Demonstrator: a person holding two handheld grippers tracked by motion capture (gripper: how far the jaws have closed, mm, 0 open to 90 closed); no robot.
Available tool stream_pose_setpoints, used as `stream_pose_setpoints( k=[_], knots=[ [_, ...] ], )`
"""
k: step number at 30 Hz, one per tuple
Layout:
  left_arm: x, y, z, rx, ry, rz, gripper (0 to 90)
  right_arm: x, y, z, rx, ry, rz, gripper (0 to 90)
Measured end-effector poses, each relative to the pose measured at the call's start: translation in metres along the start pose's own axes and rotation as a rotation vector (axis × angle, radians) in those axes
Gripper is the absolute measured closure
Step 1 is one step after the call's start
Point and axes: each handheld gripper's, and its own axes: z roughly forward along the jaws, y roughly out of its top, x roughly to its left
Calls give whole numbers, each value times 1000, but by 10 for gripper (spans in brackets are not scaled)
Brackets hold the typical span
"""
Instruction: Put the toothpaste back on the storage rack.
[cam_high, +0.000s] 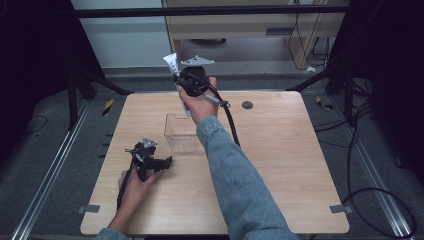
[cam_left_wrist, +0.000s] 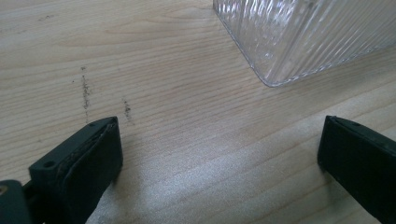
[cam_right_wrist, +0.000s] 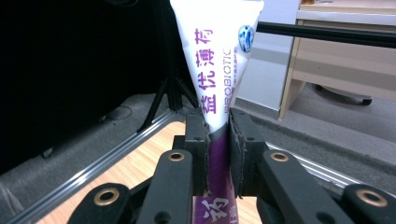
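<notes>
The right gripper pinches a white and purple tube near its middle, the flat end sticking up past the jaws, above the table's far edge. The left gripper rests spread wide, just beside the clear box.

A light wooden table stands on a grey floor, with metal rails running along both its sides. Beyond the raised tongs, at the far wall, stands a pale wooden desk. Black stands and dark curtains flank the table left and right. Black cables loop across the floor at the right.
</notes>
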Motion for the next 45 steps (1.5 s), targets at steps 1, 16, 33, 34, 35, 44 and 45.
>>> stream_pose_setpoints(
  k=[1,16,33,34,35,44,45],
  knots=[
    [0,0,0,0,0,0,0,0,0,0,0,0,0,791],
    [0,0,0,2,0,3,0,12,-9,15,-17,8,-18,790],
    [0,0,0,1,1,2,0,23,-31,25,-20,24,-40,789],
    [0,0,0,1,1,2,0,23,-32,26,-18,25,-35,789],
    [0,0,0,1,1,2,0,22,-34,26,-20,25,-31,789],
    [0,0,0,-1,1,-1,0,26,-45,30,-11,31,-39,789],
    [0,0,0,-1,3,-1,0,26,-45,30,-11,31,-39,789]
  ],
)
